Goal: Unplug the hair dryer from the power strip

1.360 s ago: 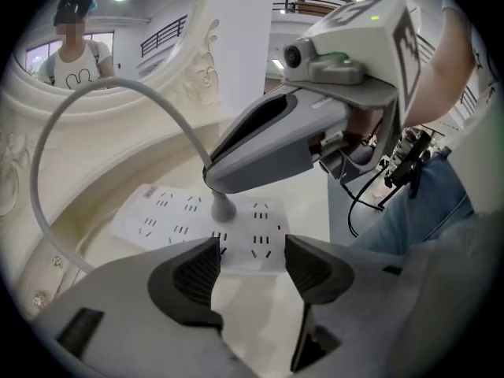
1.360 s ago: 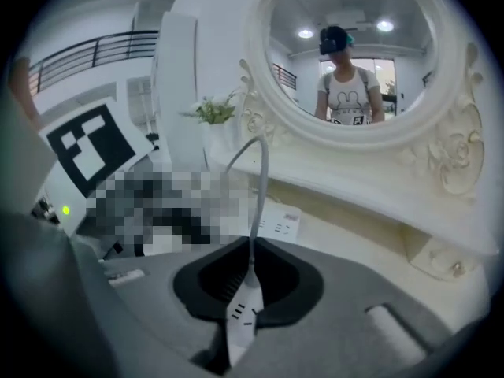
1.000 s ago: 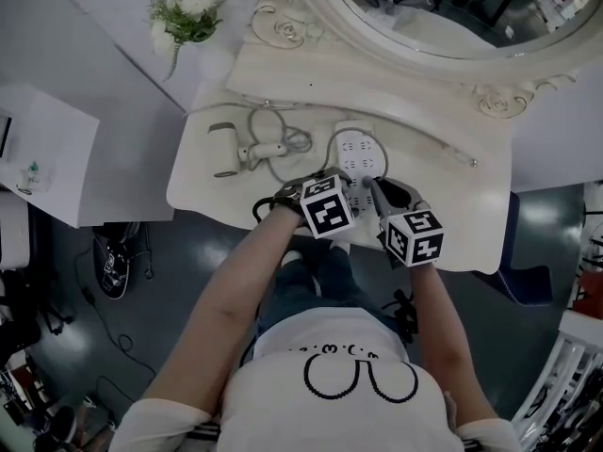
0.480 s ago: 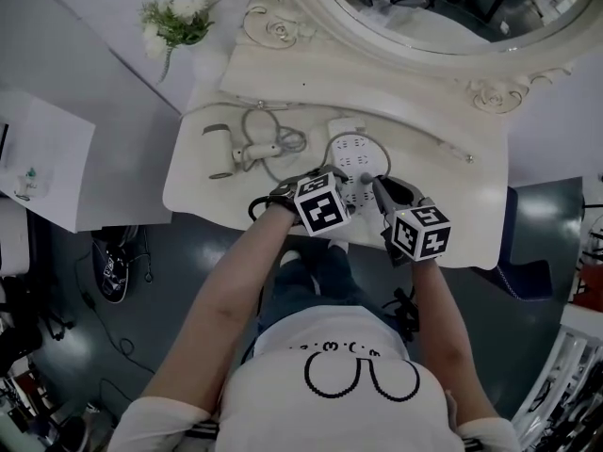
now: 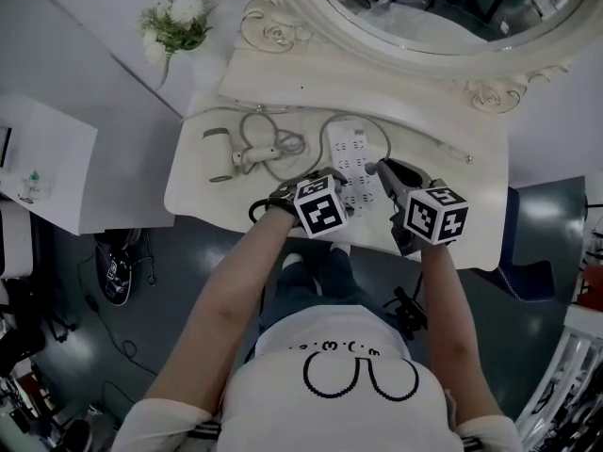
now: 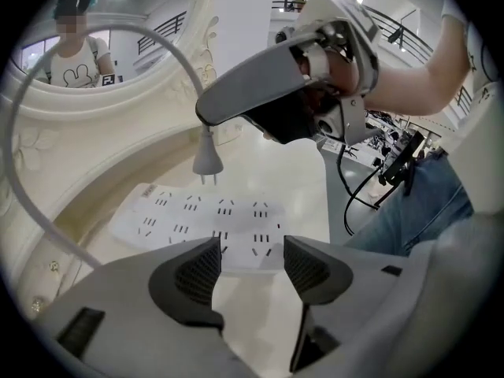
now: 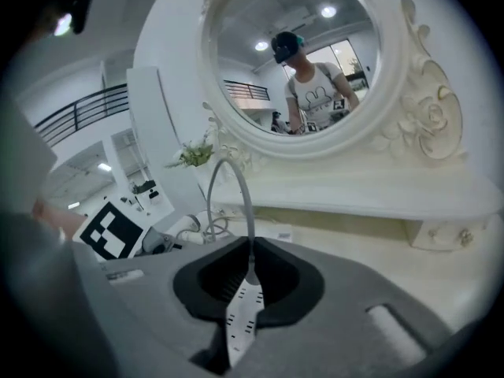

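Observation:
The white power strip lies on the cream vanity top. In the left gripper view the grey plug hangs just above the strip with its prongs bare, and my right gripper is shut on it. The cord arcs away to the left. My left gripper stands open over the strip's near end. In the right gripper view the pads pinch the plug and the cord rises from them. The white hair dryer lies to the left with its coiled cord.
A large oval mirror in a carved frame stands behind the vanity. White flowers sit at the back left. A white side cabinet is left of the table, with a shoe on the dark floor.
My right gripper has risen and swung right with the plug, lifting it off the strip. The left gripper stays where it was over the strip.

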### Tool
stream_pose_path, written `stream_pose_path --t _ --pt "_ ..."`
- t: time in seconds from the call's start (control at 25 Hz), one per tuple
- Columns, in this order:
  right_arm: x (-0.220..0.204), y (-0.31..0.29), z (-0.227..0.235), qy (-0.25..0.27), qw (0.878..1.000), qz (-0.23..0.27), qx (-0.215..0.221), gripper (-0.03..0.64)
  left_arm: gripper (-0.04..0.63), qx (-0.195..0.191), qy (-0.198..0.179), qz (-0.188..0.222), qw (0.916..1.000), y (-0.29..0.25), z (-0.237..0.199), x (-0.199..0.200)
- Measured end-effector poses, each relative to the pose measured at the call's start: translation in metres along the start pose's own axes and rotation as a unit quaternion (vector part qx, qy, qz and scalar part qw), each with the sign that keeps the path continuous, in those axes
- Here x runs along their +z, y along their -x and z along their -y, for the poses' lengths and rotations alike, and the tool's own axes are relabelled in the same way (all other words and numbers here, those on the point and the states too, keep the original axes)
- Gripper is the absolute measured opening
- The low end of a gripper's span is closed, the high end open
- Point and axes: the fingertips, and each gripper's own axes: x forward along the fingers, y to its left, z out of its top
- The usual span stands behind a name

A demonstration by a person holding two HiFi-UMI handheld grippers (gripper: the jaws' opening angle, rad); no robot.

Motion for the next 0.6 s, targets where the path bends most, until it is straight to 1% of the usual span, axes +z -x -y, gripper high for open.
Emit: stream_pose_path --t 0.08,0.16,0.2,0.24,0.28,0.36,0.44,0.52,0.6 --pt "-0.002 0.000 0.014 -0.070 0.997 -0.024 0.012 0.026 0.247 0.000 0.000 0.000 1.0000 0.000 0.000 0.001" --pt "-0.009 -0.002 0.031 -0.147 0.987 -0.056 0.022 0.026 0.247 -0.001 0.000 0.000 1.0000 0.000 0.000 0.002" --pt "-0.013 -0.004 0.040 -0.176 0.981 -0.075 0.022 0.028 0.247 -0.001 0.000 -0.001 1.0000 0.000 0.001 0.002" --pt "-0.017 -0.006 0.050 -0.194 0.976 -0.095 0.017 0.028 0.247 -0.001 0.001 -0.001 1.0000 0.000 0.000 0.002" --pt "-0.023 -0.008 0.061 -0.201 0.973 -0.115 0.007 0.028 0.247 -0.001 0.002 0.000 1.0000 0.000 0.000 0.002" --pt "-0.036 -0.014 0.079 -0.196 0.968 -0.158 -0.016 0.028 0.247 0.001 0.006 0.001 1.0000 0.000 -0.001 0.002" --pt "-0.047 -0.021 0.091 -0.190 0.964 -0.185 -0.030 0.028 0.247 0.004 0.009 0.000 1.0000 -0.001 -0.001 0.002" --pt "-0.050 -0.028 0.099 -0.200 0.962 -0.183 -0.037 0.029 0.247 0.006 0.011 -0.002 0.9999 -0.002 -0.001 0.003" --pt "-0.048 -0.034 0.105 -0.226 0.960 -0.163 -0.039 0.037 0.247 0.007 0.016 -0.002 0.9998 -0.001 -0.002 0.003"
